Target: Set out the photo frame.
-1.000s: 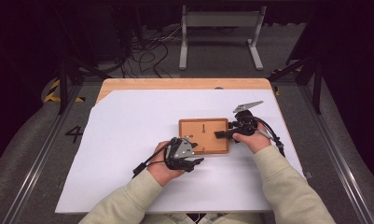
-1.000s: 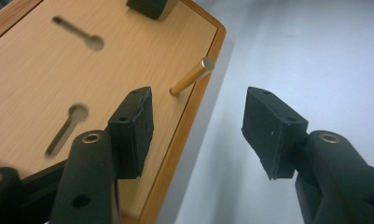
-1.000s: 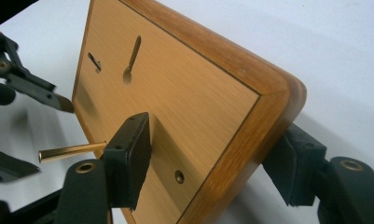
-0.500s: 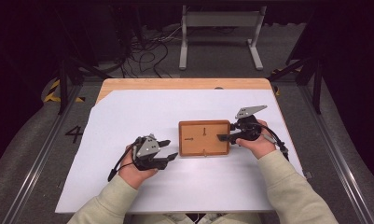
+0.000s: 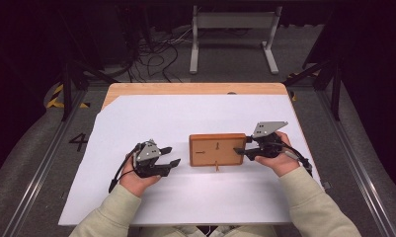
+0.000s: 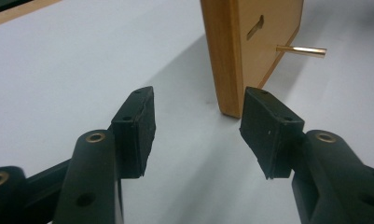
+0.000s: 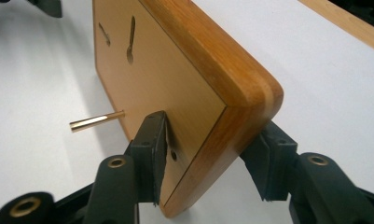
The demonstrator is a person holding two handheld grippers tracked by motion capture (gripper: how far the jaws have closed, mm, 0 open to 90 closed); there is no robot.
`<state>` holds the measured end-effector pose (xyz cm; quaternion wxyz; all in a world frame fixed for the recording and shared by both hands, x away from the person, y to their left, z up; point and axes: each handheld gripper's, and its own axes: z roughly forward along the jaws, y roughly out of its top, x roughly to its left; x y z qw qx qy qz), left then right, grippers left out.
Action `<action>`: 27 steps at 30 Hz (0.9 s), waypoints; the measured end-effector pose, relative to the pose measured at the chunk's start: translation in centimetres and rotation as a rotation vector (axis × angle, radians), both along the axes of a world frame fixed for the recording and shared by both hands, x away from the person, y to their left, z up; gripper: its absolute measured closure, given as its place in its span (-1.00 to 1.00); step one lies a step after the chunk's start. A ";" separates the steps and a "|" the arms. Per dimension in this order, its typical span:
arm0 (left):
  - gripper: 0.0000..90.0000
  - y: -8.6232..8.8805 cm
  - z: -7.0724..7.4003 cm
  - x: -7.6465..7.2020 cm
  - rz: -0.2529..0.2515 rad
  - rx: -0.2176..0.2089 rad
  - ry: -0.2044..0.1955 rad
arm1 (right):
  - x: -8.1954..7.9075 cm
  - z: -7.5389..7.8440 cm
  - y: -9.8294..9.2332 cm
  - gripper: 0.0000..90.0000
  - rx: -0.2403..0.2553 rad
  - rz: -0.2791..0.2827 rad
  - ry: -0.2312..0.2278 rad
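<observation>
My right gripper (image 5: 241,151) has just been closing and now clamps the right edge of the wooden board (image 5: 217,149), which lies on the white sheet (image 5: 195,118). My left gripper (image 5: 171,156) rests left of the board, jaws apart and holding nothing, and a brass pin (image 5: 217,167) sticks out from the board's near edge.

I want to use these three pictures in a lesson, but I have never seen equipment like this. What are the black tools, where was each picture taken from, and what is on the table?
A person sits at a table covered by a white sheet and holds a hand-operated, two-jaw gripper in each hand. The high view looks down from above. The other two views come from cameras riding on the grippers, looking along their black jaws. On the sheet lies a flat wooden board with slots in its face and a thin brass pin sticking out. The right gripper has been closing its jaws around the board's corner, one above and one below. The left gripper is open and empty, just short of the board's other end.
</observation>
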<state>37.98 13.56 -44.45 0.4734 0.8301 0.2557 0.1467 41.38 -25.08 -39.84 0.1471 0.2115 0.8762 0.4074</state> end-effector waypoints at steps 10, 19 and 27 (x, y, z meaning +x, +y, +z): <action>-0.01 0.3 -0.1 0.2 0.015 -0.006 0.015 | -2.3 0.3 -0.3 0.33 -0.034 0.056 -0.040; -0.01 0.0 -0.4 0.2 0.013 0.013 0.029 | -3.7 0.4 -0.4 0.35 -0.052 0.075 -0.055; -0.01 0.0 -0.4 0.2 0.015 0.016 0.032 | -5.3 0.0 -0.1 0.27 -0.096 0.104 -0.062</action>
